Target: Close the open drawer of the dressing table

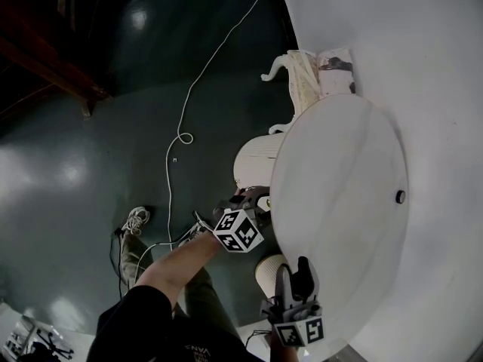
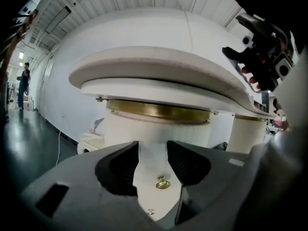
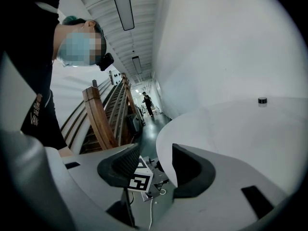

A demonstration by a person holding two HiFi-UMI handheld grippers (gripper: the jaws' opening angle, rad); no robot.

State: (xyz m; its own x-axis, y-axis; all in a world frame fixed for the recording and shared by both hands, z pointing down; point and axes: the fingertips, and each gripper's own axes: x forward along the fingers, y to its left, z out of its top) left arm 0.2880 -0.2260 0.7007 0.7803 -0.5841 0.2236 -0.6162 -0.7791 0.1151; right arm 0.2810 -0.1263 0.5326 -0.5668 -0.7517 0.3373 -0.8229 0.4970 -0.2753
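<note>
The white round top of the dressing table (image 1: 339,179) fills the right of the head view. Under its left edge a curved, ribbed white drawer front (image 1: 255,159) sticks out past the top. My left gripper (image 1: 253,199) is level in front of it. In the left gripper view the drawer front (image 2: 154,129) sits below a brass band, and a small brass knob (image 2: 162,183) lies between the jaws of the open left gripper (image 2: 153,163); the pads stand clear of it. My right gripper (image 1: 296,267) hovers open by the near edge of the top, nothing between its jaws (image 3: 155,165).
A second ribbed pedestal (image 1: 268,271) stands nearer me. A small black object (image 1: 400,197) lies on the tabletop. An ornate white stool (image 1: 306,74) is beyond the table. A white cable (image 1: 181,134) runs over the dark floor. A wooden staircase (image 3: 101,121) rises at the left.
</note>
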